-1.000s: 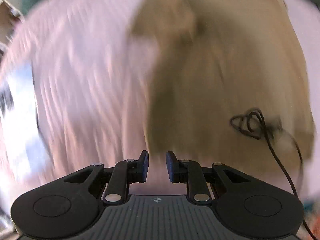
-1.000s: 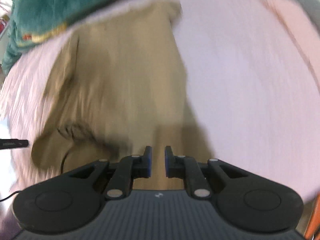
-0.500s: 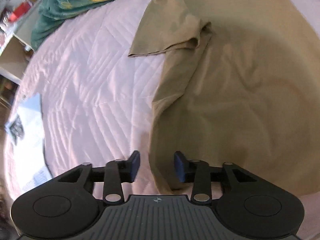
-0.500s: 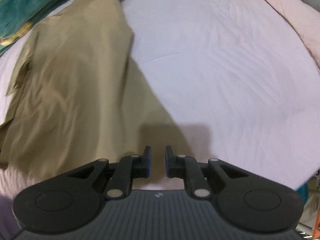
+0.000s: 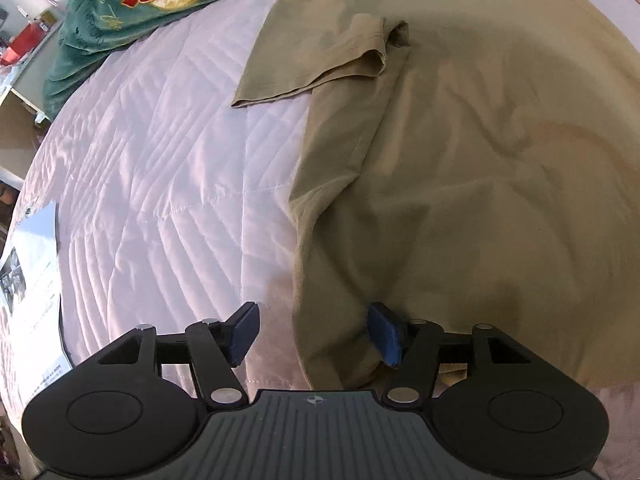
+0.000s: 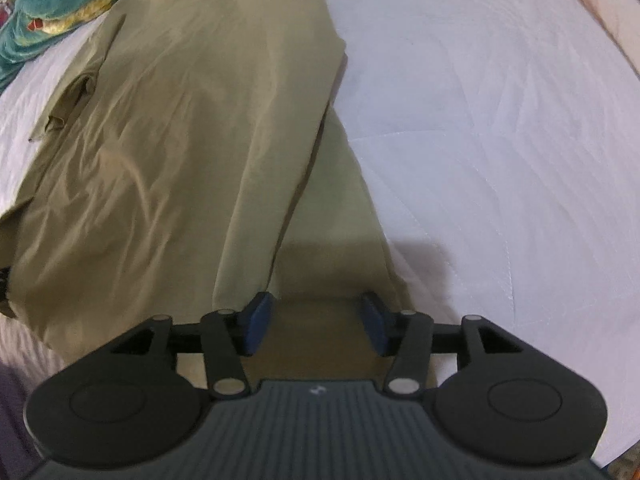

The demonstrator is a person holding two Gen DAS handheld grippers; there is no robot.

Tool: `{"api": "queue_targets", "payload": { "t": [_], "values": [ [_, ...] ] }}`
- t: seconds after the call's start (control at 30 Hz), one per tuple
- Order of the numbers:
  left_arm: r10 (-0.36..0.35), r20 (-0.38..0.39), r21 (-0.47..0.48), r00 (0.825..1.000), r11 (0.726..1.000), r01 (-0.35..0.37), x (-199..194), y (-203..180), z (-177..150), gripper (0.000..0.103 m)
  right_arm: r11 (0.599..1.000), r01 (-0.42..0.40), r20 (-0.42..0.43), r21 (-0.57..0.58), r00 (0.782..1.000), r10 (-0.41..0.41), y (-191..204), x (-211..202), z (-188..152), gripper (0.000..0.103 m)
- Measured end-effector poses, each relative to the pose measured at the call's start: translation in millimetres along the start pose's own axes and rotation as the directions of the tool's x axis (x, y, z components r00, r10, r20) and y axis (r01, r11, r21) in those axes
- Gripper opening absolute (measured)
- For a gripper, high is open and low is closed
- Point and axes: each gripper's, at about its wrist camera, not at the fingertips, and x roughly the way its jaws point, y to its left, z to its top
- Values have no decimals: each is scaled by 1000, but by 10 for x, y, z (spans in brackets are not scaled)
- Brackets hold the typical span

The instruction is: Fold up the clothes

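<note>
The olive T-shirt (image 5: 460, 168) is thin woven cloth, matt, softly creased, with a stitched hem along its sleeve (image 5: 316, 60). It lies on a pale pink quilt (image 5: 160, 168), a smooth cloth with a faint sheen and stitched lines that raise low ridges. At the far left corner of the bed a teal blanket (image 5: 104, 12) looks plush and fuzzy, with yellow and red printed patches. Near the left edge lies a sheet of printed paper (image 5: 32, 264), flat and slightly glossy. The left gripper (image 5: 314, 334) and right gripper (image 6: 314, 322) are matt black plastic with ribbed housings, small bright metal pins, and dull blue rubbery pads (image 6: 256, 318).
</note>
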Motion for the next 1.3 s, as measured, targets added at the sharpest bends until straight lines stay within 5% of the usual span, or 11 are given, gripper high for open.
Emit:
{"api": "queue_targets", "payload": {
  "t": [0.07,0.13,0.3,0.67,0.9,1.03,1.17,1.3],
  "values": [
    [-30,-2,2,1000,1000,30,3,-4,16,49,1000,15,3,-13,1000,-15,47,-30,10,30],
    [-90,-15,-23,996,996,90,-6,0,36,23,1000,9,-15,-13,1000,-9,71,-64,19,5],
    [-160,-34,-93,986,983,157,-51,36,68,7,1000,8,-38,-22,999,-9,99,-126,140,2],
    [-86,-116,-242,989,969,56,-313,692,-65,10,979,201,-51,-45,978,-203,72,-820,103,1],
    [-85,-240,-276,967,961,16,-147,828,-213,15,992,121,-152,41,982,-114,-149,-715,-43,1],
    [-87,-309,-294,947,956,-8,-50,905,-299,17,999,8,-22,46,1000,-7,6,-841,227,6],
    [-64,-196,-386,979,922,-17,-263,1202,-127,17,999,-18,76,-44,997,21,222,-915,516,17],
    [-78,-29,-369,997,927,62,-321,1252,396,35,998,-66,111,-20,991,68,319,-836,806,20]
  ]
}}
